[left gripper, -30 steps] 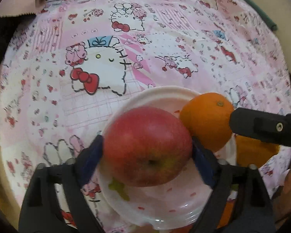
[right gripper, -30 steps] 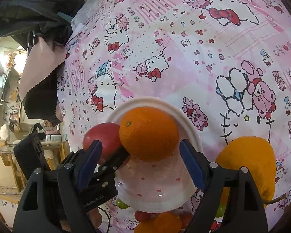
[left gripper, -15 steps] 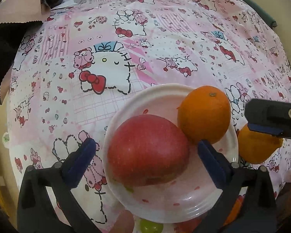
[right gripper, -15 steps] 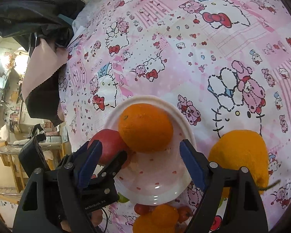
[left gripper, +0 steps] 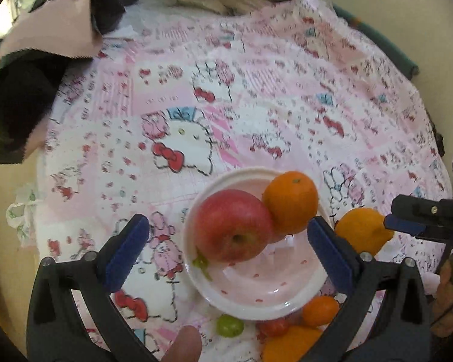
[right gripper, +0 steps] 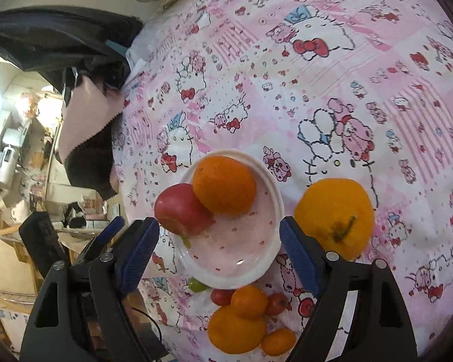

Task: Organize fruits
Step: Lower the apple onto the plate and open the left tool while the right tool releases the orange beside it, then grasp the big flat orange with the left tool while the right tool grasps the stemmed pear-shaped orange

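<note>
Red apple point(left gripper: 233, 225) and orange point(left gripper: 290, 201) lie touching in a white bowl point(left gripper: 256, 304) with a pink, red-speckled inside; the apple's stem pit faces up and a small green scrap sits at its lower edge. The bowl rests on a pink cartoon-print cloth point(left gripper: 256, 96). Just beside the bowl's right rim lies a larger yellow-orange citrus point(right gripper: 335, 215) with a green stem. Below the bowl a cluster of small fruit point(right gripper: 244, 316) gathers: oranges, little red ones and a green grape point(left gripper: 229, 325).

Left tool point(left gripper: 228, 249): jaws have just been opening and stand wide, on either side of the bowl, clear of the apple, gripping nothing. Right tool point(right gripper: 219, 255): jaws apart on either side of the bowl, pads touching no fruit.

Left wrist view alone shows a fingertip point(left gripper: 182, 344) at the bottom edge. Right wrist view alone shows the citrus stem and a cluttered room point(right gripper: 24, 157) beyond the cloth's left edge. Both show dark clothing point(left gripper: 24, 102) at the cloth's far left.
</note>
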